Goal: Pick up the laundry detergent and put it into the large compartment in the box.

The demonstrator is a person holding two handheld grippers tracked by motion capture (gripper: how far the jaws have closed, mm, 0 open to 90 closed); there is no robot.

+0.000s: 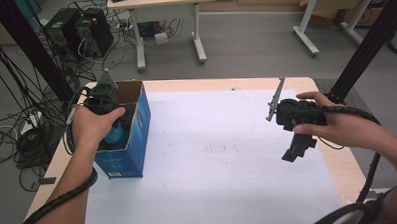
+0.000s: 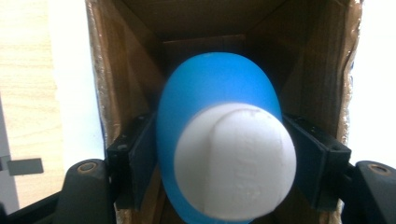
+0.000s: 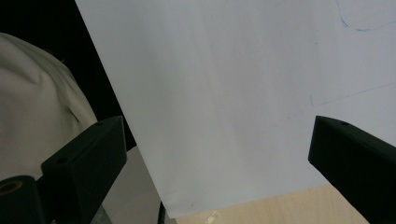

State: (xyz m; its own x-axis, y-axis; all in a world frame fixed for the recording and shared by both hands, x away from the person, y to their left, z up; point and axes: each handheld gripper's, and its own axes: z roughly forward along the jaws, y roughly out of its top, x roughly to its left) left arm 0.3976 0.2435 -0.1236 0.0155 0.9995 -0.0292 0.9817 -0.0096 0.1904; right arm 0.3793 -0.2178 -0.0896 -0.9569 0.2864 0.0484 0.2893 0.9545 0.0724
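Left gripper view: left gripper (image 2: 227, 156) clamps a blue, white-capped bottle (image 2: 219, 135), no legible label; right gripper (image 3: 219, 154) wide open, empty.

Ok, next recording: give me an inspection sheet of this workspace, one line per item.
Surface: wooden table under a white sheet, faint marks.
Job's things: blue bottle with white cap inside an open blue cardboard box at the table's left edge.
Clutter: nothing seen.
Grippers: left tool shut on the bottle in the box; right tool open, empty, above the sheet.
Cables: one trails from each tool along the forearm.
Surroundings: desks, computer towers, floor wiring.
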